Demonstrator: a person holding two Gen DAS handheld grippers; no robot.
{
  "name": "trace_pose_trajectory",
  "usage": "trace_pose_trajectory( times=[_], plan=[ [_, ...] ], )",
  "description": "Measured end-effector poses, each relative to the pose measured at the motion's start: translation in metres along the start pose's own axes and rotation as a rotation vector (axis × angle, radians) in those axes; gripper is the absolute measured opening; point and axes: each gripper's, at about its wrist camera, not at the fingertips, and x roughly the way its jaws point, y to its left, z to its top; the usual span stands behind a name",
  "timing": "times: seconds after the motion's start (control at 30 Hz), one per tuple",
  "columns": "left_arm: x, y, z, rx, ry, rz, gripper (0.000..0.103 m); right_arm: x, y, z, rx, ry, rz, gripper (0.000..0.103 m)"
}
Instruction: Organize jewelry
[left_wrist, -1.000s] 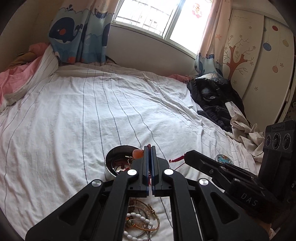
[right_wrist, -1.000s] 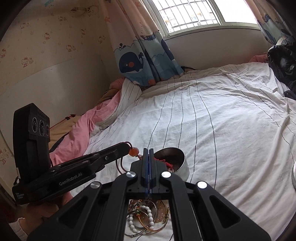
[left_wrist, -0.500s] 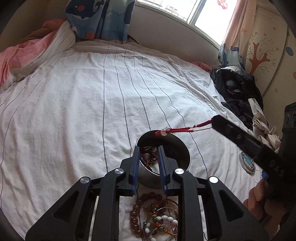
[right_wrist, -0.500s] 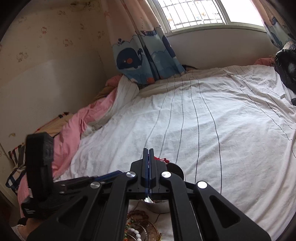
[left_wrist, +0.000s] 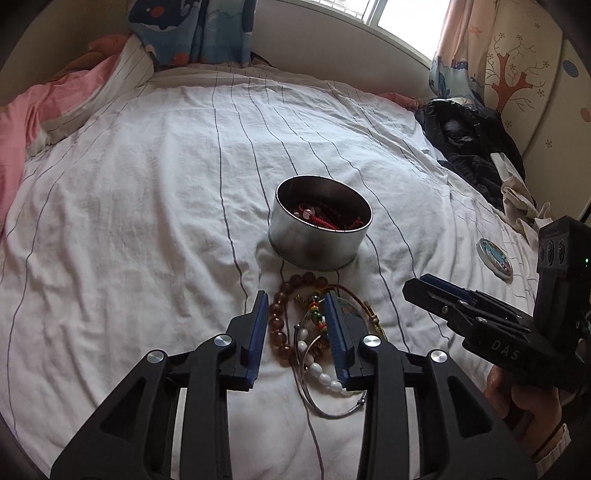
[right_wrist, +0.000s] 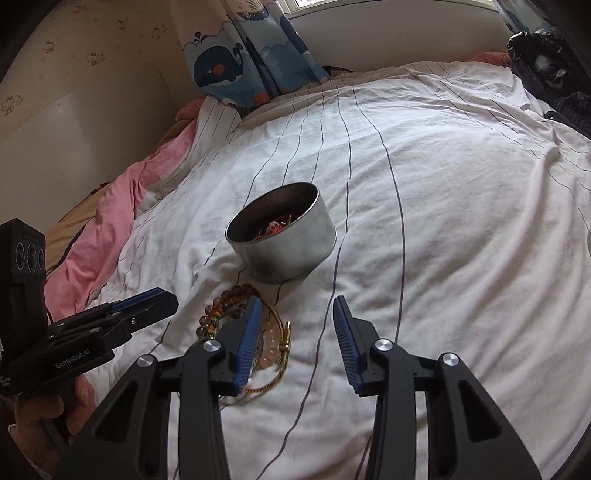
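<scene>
A round metal tin (left_wrist: 314, 247) stands on the striped white sheet with a red cord bracelet (left_wrist: 317, 218) and other pieces inside. In front of it lies a pile of bracelets: brown beads (left_wrist: 277, 321), white beads (left_wrist: 321, 373), thin metal bangles. My left gripper (left_wrist: 295, 295) hangs low over this pile; its jaws are opening, with beads showing between them but nothing gripped. My right gripper (right_wrist: 296, 301) hovers just right of the pile (right_wrist: 229, 306), near the tin (right_wrist: 295, 254). Its jaws are opening too, over bare sheet. Each gripper shows in the other's view: left (right_wrist: 159, 301), right (left_wrist: 417, 286).
A round picture lid (left_wrist: 495, 256) lies on the sheet to the right. Dark clothes (left_wrist: 469, 147) are heaped at the bed's right edge by a tree-patterned cupboard (left_wrist: 517, 85). A pink quilt (left_wrist: 22, 122) bunches on the left, and whale curtains (right_wrist: 236, 62) hang behind.
Both grippers were shut, stretching the red cord between them above the tin. Both have since opened and sunk toward the bracelet pile, and the cord now lies in the tin.
</scene>
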Motion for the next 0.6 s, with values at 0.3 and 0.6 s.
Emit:
trace_pose_trajectory(
  times=[0.3, 0.6],
  plan=[
    [-0.008, -0.007, -0.033, 0.024, 0.048, -0.005, 0.034, -0.002, 0.009, -0.031, -0.020, 0.057, 0.015, 0.034],
    [0.000, -0.011, -0.041, 0.036, 0.074, -0.004, 0.034, 0.017, 0.013, -0.020, -0.077, 0.100, -0.059, 0.029]
  ],
)
